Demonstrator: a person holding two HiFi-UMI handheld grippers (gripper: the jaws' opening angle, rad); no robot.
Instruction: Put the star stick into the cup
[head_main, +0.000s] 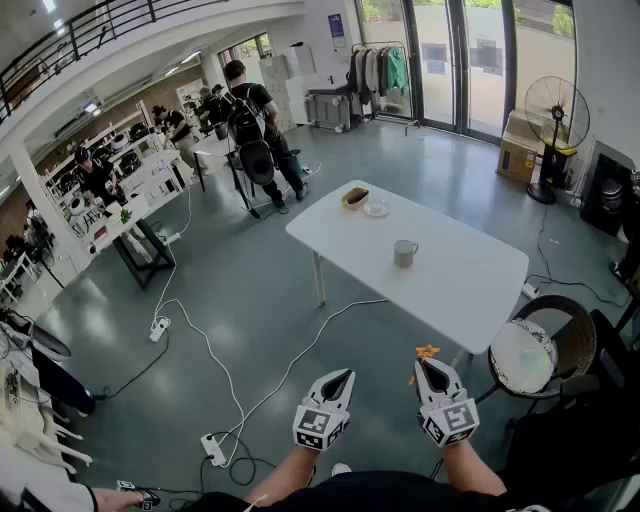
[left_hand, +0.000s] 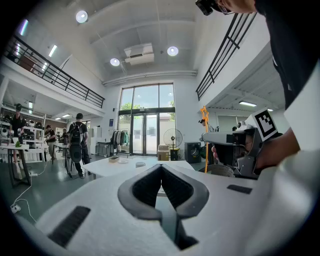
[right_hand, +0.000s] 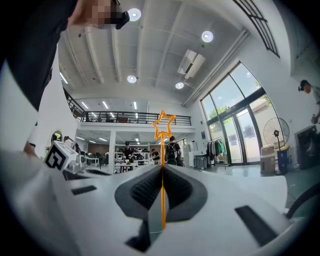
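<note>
Head view: the left gripper (head_main: 340, 380) and right gripper (head_main: 432, 368) sit low, short of the table (head_main: 460, 290); the cup (head_main: 404, 253) stands on the table, well apart from both; the star stick (head_main: 427, 352) pokes up from the right gripper.

Left gripper view: jaws together, nothing between them; the stick stands upright at the right.

Right gripper view: jaws clamped on the stick's stem; the star stands above them.

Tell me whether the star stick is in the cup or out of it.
Out. The right gripper is shut on the star stick, held upright, well short of the cup on the white table.
</note>
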